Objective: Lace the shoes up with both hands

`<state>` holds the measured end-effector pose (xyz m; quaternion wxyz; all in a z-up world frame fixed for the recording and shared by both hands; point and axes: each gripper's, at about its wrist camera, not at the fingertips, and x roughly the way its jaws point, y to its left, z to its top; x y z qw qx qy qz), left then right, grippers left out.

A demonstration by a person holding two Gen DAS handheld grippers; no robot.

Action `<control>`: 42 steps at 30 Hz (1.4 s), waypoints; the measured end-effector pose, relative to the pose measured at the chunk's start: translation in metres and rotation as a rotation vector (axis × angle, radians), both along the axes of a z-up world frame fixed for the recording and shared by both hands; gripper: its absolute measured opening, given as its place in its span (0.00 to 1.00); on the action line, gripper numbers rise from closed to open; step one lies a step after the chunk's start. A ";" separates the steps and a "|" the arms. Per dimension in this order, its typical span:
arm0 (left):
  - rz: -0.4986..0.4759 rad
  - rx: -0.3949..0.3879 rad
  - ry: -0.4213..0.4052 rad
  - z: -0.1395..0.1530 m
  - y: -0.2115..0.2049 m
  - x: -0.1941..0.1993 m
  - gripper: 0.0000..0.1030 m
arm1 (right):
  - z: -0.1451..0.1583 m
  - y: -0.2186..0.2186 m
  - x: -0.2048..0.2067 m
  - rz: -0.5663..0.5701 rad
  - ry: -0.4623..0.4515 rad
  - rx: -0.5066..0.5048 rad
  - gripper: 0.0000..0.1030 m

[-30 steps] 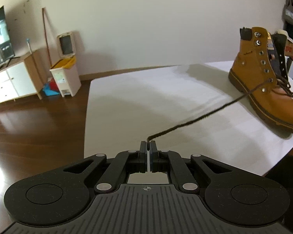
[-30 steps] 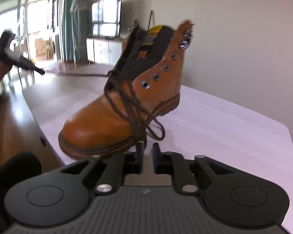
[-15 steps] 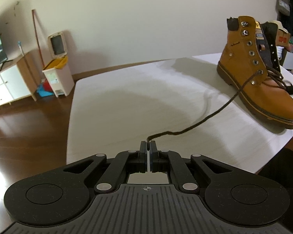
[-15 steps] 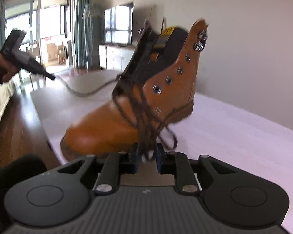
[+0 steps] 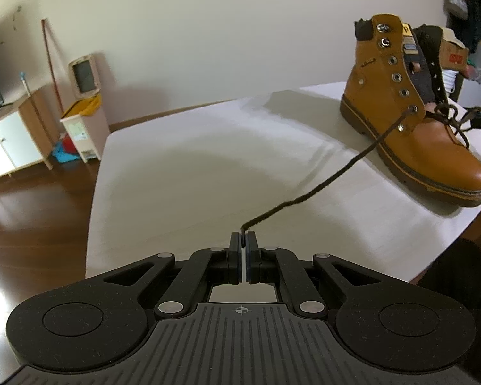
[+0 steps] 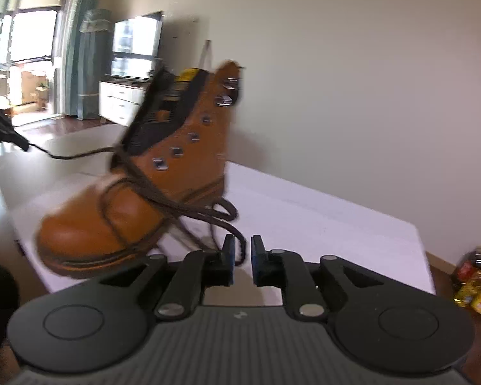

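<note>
My left gripper (image 5: 243, 240) is pressed tight on the free end of the dark brown lace (image 5: 336, 175), same pinch as 1 s ago. What changed: the lace ran taut back then; now it droops a bit between my pads and the 4th eyelet up (image 5: 411, 108), where it exits the boot's side. The tan work boot (image 5: 410, 128) also sits more centred in the left view than it did, so I've shifted the gripper across the table. I read that as the pull-through being done for this eyelet, w/ slack eased off.

My right gripper (image 6: 240, 250) is spreading its jaws. A loop of the other lace strand (image 6: 240, 243) passes between the pads; half a sec ago they looked clamped on it, now there's a gap either side, so I'd call it released or nearly so. Probably re-gripping closer to the tip for the next eyelet. About 3 eyelets plus 2 hooks look unlaced on each side, so roughly halfway.

The boot stands on the white table (image 5: 182, 166), toe near the edge nearest me.

Hard to make out: right view is motion-blurred, so I can't tell if a pad brushes the loop, nor where that strand's tip lies. Lace crossings over the tongue are a tangle in both views. In the left view, my right gripper is cut off at the frame edge behind the boot.
</note>
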<state>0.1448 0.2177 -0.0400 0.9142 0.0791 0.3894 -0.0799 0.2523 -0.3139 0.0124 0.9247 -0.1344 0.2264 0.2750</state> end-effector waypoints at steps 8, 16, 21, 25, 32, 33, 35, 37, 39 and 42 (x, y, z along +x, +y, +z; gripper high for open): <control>0.020 -0.001 -0.005 0.003 0.007 0.000 0.02 | -0.012 0.062 -0.012 0.146 0.019 -0.124 0.13; 0.023 -0.007 0.005 -0.002 0.008 0.001 0.02 | -0.025 0.112 -0.023 0.308 0.007 -0.199 0.15; 0.022 -0.004 0.010 -0.003 0.007 0.001 0.02 | -0.036 0.150 -0.008 0.339 -0.059 -0.297 0.19; 0.031 -0.005 0.012 -0.004 0.010 0.000 0.02 | -0.035 0.146 -0.002 0.243 -0.102 -0.371 0.26; 0.033 -0.009 0.009 -0.005 0.011 0.004 0.02 | -0.032 0.141 -0.016 0.337 -0.082 -0.340 0.27; 0.032 -0.011 0.008 -0.005 0.011 0.004 0.02 | -0.035 0.145 -0.018 0.359 -0.092 -0.362 0.26; 0.031 -0.012 0.007 -0.006 0.009 0.005 0.02 | -0.039 0.153 -0.021 0.387 -0.114 -0.401 0.23; 0.029 -0.012 0.008 -0.006 0.008 0.004 0.02 | -0.041 0.159 -0.017 0.390 -0.138 -0.425 0.23; 0.027 -0.013 0.010 -0.007 0.007 0.004 0.02 | -0.043 0.164 -0.012 0.401 -0.144 -0.445 0.22; 0.030 -0.001 0.004 -0.006 0.006 0.002 0.02 | -0.047 0.165 -0.006 0.422 -0.133 -0.466 0.03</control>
